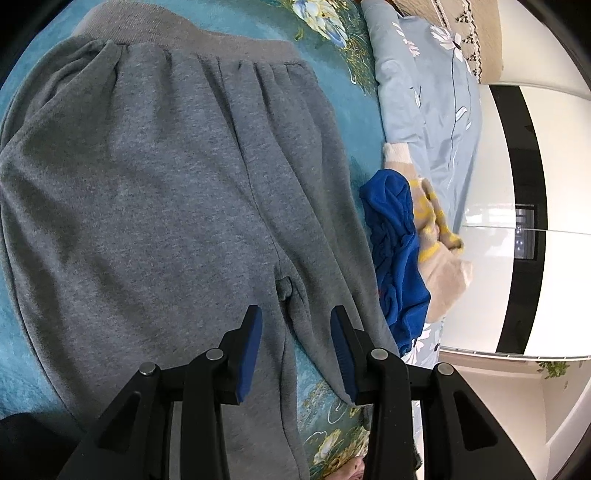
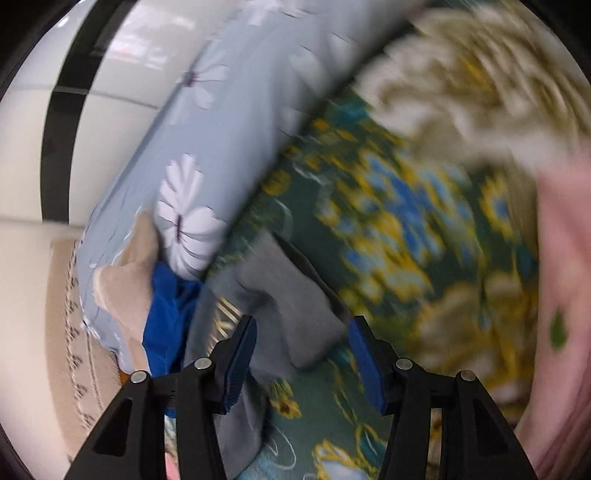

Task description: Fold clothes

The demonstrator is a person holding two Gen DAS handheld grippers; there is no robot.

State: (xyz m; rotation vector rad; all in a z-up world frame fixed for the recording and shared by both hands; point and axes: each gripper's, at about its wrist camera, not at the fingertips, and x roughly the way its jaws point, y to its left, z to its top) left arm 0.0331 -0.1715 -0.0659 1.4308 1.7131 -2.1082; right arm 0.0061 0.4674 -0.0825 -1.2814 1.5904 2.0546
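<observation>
Grey sweatpants (image 1: 155,192) lie spread flat on a teal bedspread (image 1: 343,122) patterned with yellow and blue flowers, the ribbed waistband (image 1: 184,35) at the far end in the left wrist view and the two legs running toward the near edge. The left gripper (image 1: 295,350) hangs over the crotch seam where the legs divide, its blue-padded fingers (image 1: 249,354) set partly apart; grey cloth shows in the gap below them, but the pads are not pressing on it. Just to the right of the pants sits a crumpled blue garment (image 1: 399,258), and touching its right side a beige knit piece with yellow trim (image 1: 439,251). Behind both runs a pale blue quilt with white flowers (image 1: 424,96), bunched along the right side of the bed, and beyond that a glossy white wardrobe with a black strip (image 1: 524,206).

The right wrist view is heavily blurred (detail on the far bedspread cannot be made out). The right gripper (image 2: 301,354) has its jaws about half spread, holding nothing; a fold of grey cloth (image 2: 288,295) lies on the flowered bedspread (image 2: 388,229) just beyond and between its fingertips, apart from the pads. To its left the blue garment (image 2: 166,302) and beige piece (image 2: 125,284) press against the pale blue quilt (image 2: 229,122). Pink fabric (image 2: 561,258) fills the right edge.
</observation>
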